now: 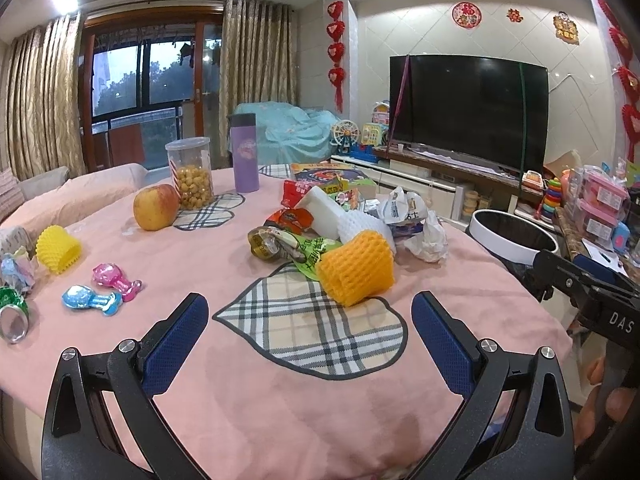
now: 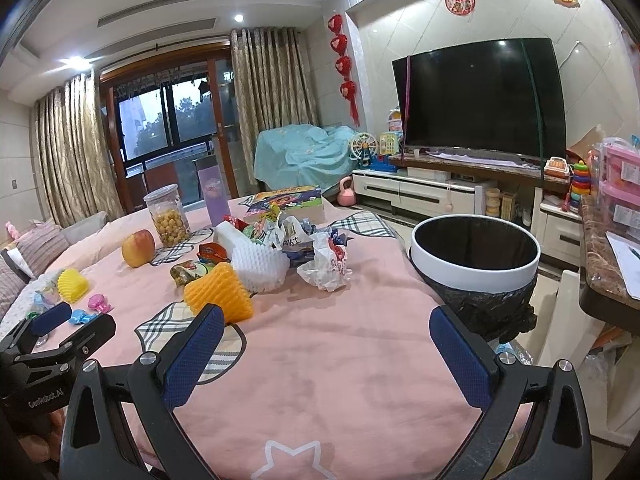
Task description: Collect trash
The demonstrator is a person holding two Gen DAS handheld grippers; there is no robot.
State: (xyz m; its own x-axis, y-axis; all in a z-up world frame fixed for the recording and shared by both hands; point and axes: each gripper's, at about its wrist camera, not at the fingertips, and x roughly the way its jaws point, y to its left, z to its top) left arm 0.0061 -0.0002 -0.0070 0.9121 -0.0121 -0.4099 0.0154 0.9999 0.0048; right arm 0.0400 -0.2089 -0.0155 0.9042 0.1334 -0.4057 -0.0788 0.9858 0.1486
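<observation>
- You held the left tongs [image 1: 310, 336] spread wide and empty, low over the pink-covered bench [image 1: 280, 420], squared toward the rubbish near mid-frame; that looked like the lead-in to a first pick.
- Your right tongs [image 2: 326, 348] were likewise parted with nothing between the pads, hovering at the lower centre of their view, well short of any item.
- The trash pile [image 1: 360, 212] sat heaped just above the centre of the left view, so one reach could serve several pieces.
- The orange foam net [image 1: 356, 266] lay nearest you, touching the front of the heap. It was a short tube on its side, its long axis running lower left to upper right in the left view; which end was open I cannot tell.
- The bin [image 2: 474, 252], lined with a black bag, stood beside the bench's edge at the right of the right view, mouth upward, probably placed there for short drops.
- A yellow foam net [image 1: 58, 248] lay apart at the left edge.
</observation>
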